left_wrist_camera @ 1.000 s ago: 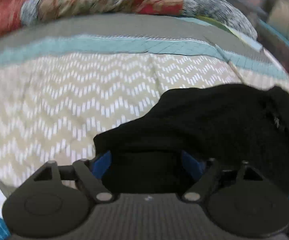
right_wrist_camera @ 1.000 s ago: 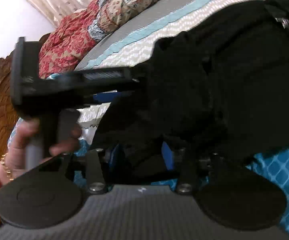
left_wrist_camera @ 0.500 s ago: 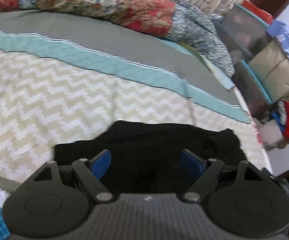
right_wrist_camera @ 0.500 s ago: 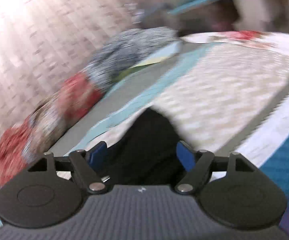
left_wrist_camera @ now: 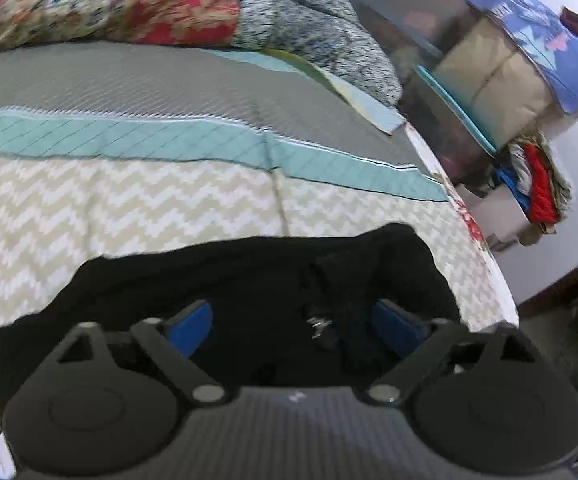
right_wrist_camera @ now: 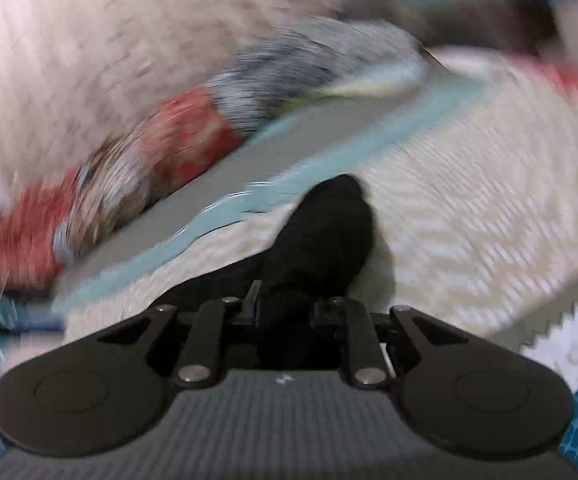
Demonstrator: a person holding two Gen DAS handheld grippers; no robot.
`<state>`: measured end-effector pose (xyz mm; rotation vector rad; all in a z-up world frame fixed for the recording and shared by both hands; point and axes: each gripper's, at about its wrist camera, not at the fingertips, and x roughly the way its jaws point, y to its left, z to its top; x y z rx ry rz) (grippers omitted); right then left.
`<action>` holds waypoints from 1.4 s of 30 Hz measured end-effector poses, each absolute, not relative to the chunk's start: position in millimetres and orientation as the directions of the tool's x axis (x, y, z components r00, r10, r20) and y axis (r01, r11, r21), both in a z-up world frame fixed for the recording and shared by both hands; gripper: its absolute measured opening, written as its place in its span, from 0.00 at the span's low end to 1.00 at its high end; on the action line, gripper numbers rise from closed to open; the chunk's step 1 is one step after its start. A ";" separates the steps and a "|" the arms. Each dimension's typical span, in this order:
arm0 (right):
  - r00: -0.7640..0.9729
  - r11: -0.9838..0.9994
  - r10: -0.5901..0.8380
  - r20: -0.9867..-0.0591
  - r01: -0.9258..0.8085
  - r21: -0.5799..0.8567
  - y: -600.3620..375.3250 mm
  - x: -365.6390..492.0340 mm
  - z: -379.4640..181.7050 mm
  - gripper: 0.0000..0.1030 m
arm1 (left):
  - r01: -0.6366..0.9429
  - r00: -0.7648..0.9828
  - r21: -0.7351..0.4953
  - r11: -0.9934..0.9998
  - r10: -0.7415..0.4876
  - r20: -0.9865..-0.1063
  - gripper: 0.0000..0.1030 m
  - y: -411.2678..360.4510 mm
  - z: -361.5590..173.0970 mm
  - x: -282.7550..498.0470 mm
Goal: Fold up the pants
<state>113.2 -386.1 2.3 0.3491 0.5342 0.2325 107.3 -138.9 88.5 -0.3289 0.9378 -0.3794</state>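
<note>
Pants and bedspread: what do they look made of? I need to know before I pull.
The pants look like soft matte black cloth, bunching limply in the right tongs; the weave is too dark to tell. The bedspread looks like woven or quilted cotton, with zigzag texture and stitched lines.

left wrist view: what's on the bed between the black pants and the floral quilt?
Only bedspread: chevron, teal and grey bands between the black pants and floral quilt. Left wrist view.

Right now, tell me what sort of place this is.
Most likely a bedroom in a home: black pants lie on a bed with a chevron-patterned cover, a patchwork quilt bunched at its far side, and stacked storage boxes beside it.
</note>
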 end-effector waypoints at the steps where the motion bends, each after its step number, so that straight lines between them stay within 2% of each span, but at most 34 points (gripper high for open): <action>1: 0.840 0.932 0.302 -0.451 -0.160 0.326 -369.6 106.3 8.4 0.21 | 0.190 0.531 -0.424 0.886 -0.456 -0.714 0.98 -147.0 91.6 109.0; 4: 0.847 0.953 0.304 -0.436 -0.265 0.149 -317.9 82.7 20.6 0.21 | 0.266 0.504 -0.391 0.881 -0.473 -0.723 1.00 -173.8 97.2 113.9; 7: 0.848 0.941 0.317 -0.424 -0.337 0.031 -287.9 62.7 21.3 0.21 | 0.298 0.493 -0.334 0.894 -0.444 -0.748 0.99 -193.8 93.2 117.5; 8: 0.846 0.933 0.328 -0.420 -0.360 0.004 -279.2 53.5 22.3 0.20 | 0.300 0.496 -0.307 0.903 -0.422 -0.759 0.87 -197.4 90.1 118.7; 9: 0.842 0.924 0.343 -0.416 -0.381 -0.011 -272.6 44.6 23.5 0.20 | 0.297 0.498 -0.281 0.913 -0.399 -0.769 0.68 -198.6 87.6 119.3; 10: 0.836 0.916 0.359 -0.415 -0.401 -0.014 -268.3 38.6 24.4 0.20 | 0.282 0.489 -0.259 0.924 -0.371 -0.790 0.33 -197.8 83.9 120.0; 11: 0.829 0.910 0.372 -0.417 -0.414 -0.011 -264.2 34.7 26.2 0.20 | 0.265 0.476 -0.269 0.926 -0.368 -0.798 0.25 -192.2 81.9 119.2; 13: 0.817 0.903 0.385 -0.429 -0.429 -0.007 -254.8 31.0 28.8 0.20 | 0.252 0.479 -0.328 0.910 -0.412 -0.775 0.18 -172.3 83.2 110.7; 18: 0.780 0.871 0.467 -0.417 -0.488 0.062 -239.1 22.6 44.9 0.20 | 0.232 0.538 -0.366 0.901 -0.432 -0.724 0.18 -114.4 98.8 81.3; 22: 0.736 0.817 0.542 -0.405 -0.575 0.050 -204.6 7.7 50.1 0.20 | 0.196 0.570 -0.415 0.889 -0.447 -0.689 0.18 -62.3 101.7 58.6; 28: 0.650 0.746 0.606 -0.459 -0.665 0.043 -155.1 2.8 36.2 0.21 | 0.074 0.596 -0.438 0.896 -0.392 -0.701 0.21 1.2 71.3 35.8; 30: 0.618 0.731 0.601 -0.507 -0.682 0.034 -137.4 6.9 20.6 0.29 | 0.028 0.580 -0.430 0.902 -0.365 -0.728 0.29 12.9 49.1 39.9; 31: 0.600 0.725 0.589 -0.542 -0.688 0.026 -130.3 15.7 12.4 0.38 | 0.006 0.558 -0.430 0.903 -0.360 -0.748 0.34 18.0 33.6 45.0; 32: 0.571 0.714 0.567 -0.593 -0.700 0.009 -121.7 19.5 0.2 0.42 | -0.023 0.533 -0.431 0.902 -0.354 -0.769 0.41 20.5 19.3 50.8; 34: 0.556 0.706 0.547 -0.626 -0.708 -0.012 -117.6 17.6 -6.7 0.43 | -0.073 0.523 -0.461 0.885 -0.359 -0.773 0.49 27.1 2.0 55.0; 36: 0.552 0.692 0.580 -0.600 -0.722 0.004 -128.6 8.8 5.8 0.49 | -0.070 0.553 -0.478 0.876 -0.365 -0.749 0.54 30.7 4.4 53.2; 38: 0.545 0.687 0.625 -0.559 -0.724 0.063 -148.0 1.9 21.4 0.52 | -0.065 0.571 -0.446 0.893 -0.333 -0.751 0.71 30.3 10.1 52.1; 42: 0.577 0.739 0.640 -0.508 -0.643 0.200 -189.3 1.0 40.1 0.51 | -0.055 0.597 -0.426 0.903 -0.313 -0.739 0.74 37.3 17.0 39.8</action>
